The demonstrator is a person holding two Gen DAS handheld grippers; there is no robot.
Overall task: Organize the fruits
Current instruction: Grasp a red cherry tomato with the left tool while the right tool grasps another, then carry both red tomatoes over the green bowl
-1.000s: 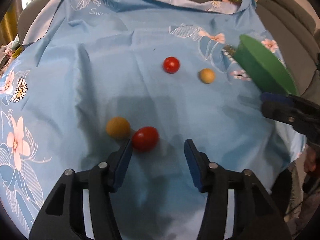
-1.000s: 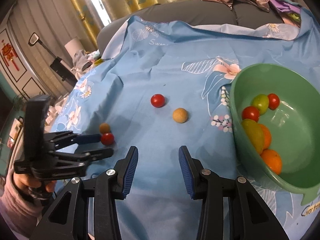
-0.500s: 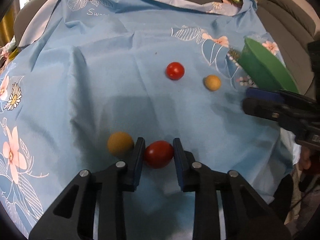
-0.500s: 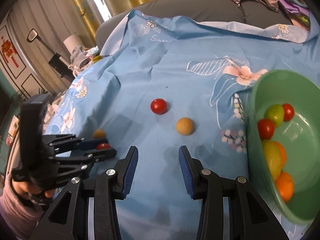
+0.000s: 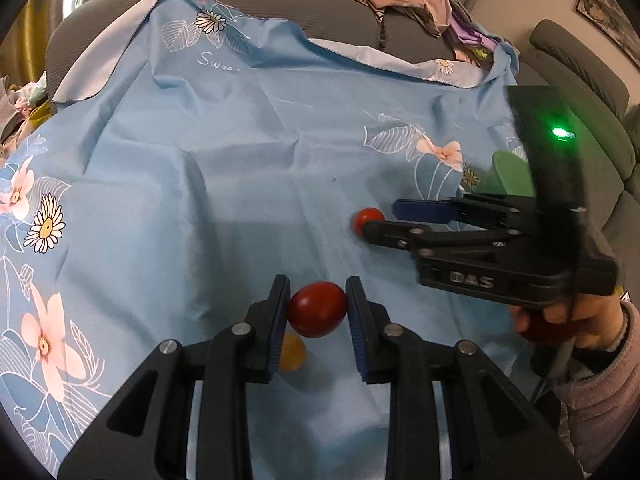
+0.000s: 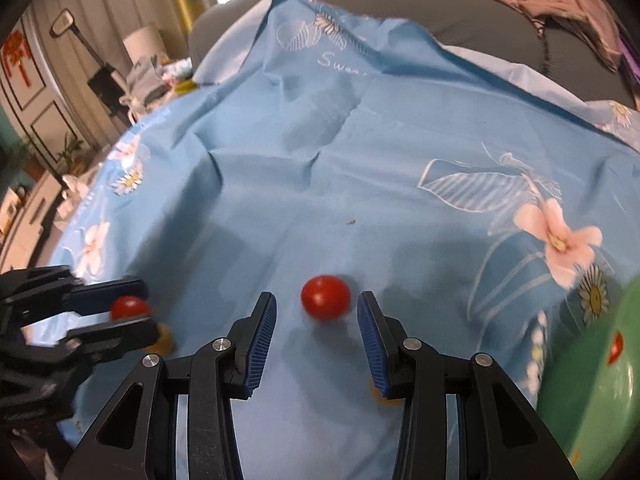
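Note:
My left gripper [image 5: 318, 312] is shut on an oval red tomato [image 5: 317, 309] and holds it just above the blue floral cloth [image 5: 224, 168]. A yellow fruit [image 5: 291, 354] lies on the cloth under its left finger. My right gripper [image 6: 316, 320] is open, with a round red tomato [image 6: 326, 297] on the cloth just ahead of its fingertips. It shows in the left wrist view [image 5: 386, 220] beside that tomato [image 5: 366, 218]. The left gripper with its tomato [image 6: 127, 307] shows at the left of the right wrist view. A tan fruit [image 6: 386, 398] peeks from under the right finger.
A green bowl [image 6: 592, 376] with fruit inside stands at the right edge; its rim [image 5: 510, 174] shows behind the right gripper. The cloth covers a grey sofa [image 5: 348, 12] with clothes piled at the back. Furniture stands beyond the cloth's left edge.
My left gripper has closed on the oval red tomato and lifted it off the cloth. My right gripper has moved left and forward to the round red tomato, away from the bowl.

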